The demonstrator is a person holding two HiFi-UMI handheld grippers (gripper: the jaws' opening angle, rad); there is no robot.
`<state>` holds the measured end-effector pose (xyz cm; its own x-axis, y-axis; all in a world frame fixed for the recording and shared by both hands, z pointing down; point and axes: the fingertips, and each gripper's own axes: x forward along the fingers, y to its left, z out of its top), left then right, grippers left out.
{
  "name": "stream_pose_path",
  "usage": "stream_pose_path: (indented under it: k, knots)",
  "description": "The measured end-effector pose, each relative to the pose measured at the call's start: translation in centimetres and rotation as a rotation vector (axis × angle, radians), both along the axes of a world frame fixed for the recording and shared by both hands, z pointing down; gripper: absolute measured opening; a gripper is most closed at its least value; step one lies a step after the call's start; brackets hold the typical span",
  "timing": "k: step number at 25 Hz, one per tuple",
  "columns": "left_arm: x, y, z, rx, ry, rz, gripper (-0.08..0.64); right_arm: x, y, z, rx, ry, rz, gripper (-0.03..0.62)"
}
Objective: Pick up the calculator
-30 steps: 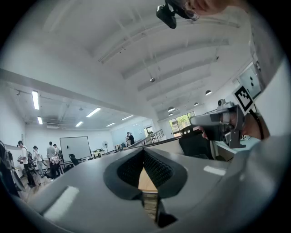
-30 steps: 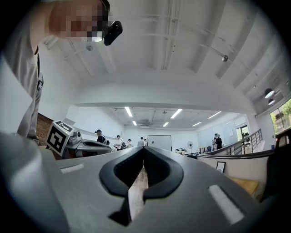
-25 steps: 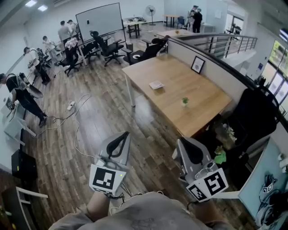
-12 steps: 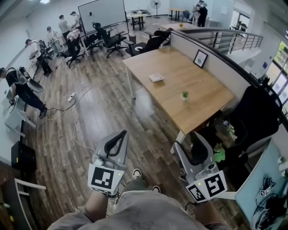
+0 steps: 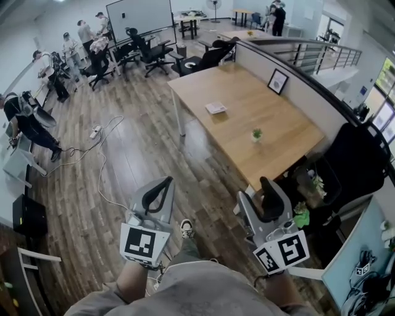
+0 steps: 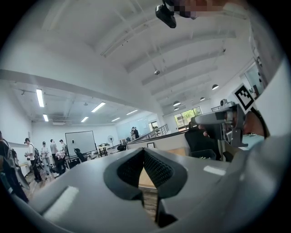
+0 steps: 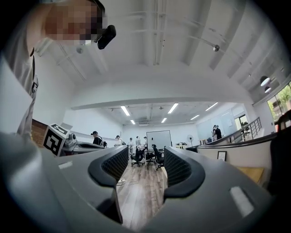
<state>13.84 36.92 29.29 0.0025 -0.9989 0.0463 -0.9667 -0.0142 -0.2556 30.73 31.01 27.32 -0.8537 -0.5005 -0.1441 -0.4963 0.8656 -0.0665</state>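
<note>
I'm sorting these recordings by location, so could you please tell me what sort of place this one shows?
Most likely an open-plan office or shared workspace: a long wooden table stands beside a low partition, black swivel chairs are grouped near a large whiteboard, and several people stand beyond.

Ahead of me stands a long wooden tabletop (image 5: 271,117). A small potted plant (image 5: 257,134) sits on it toward its near end. A framed picture (image 5: 278,81) leans at its right edge against the grey partition (image 5: 307,99). Beyond its far end I see black office chairs (image 5: 150,57) and a whiteboard (image 5: 138,20). Left of it a power strip (image 5: 95,131) lies on the wood floor (image 5: 142,154), and people (image 5: 81,32) stand further off.
</note>
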Motion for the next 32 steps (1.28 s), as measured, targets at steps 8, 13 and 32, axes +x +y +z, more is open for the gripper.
stream_pose_path:
  k: [8, 13, 32]
  knots:
    - [-6.6, -5.7, 0.7, -0.028, 0.034, -0.021, 0.002, -6.6, -6.8, 1.7, -0.147, -0.024, -0.041, 0.229]
    - [-11.7, -9.7, 1.0, -0.036, 0.045, -0.017, 0.002, -11.3, -11.7, 3.5, -0.278, -0.048, -0.036, 0.229]
    - [-29.9, -23.8, 2.2, -0.037, 0.061, 0.087, 0.002, -28.3, -27.8, 11.0, -0.608, -0.125, 0.098, 0.227]
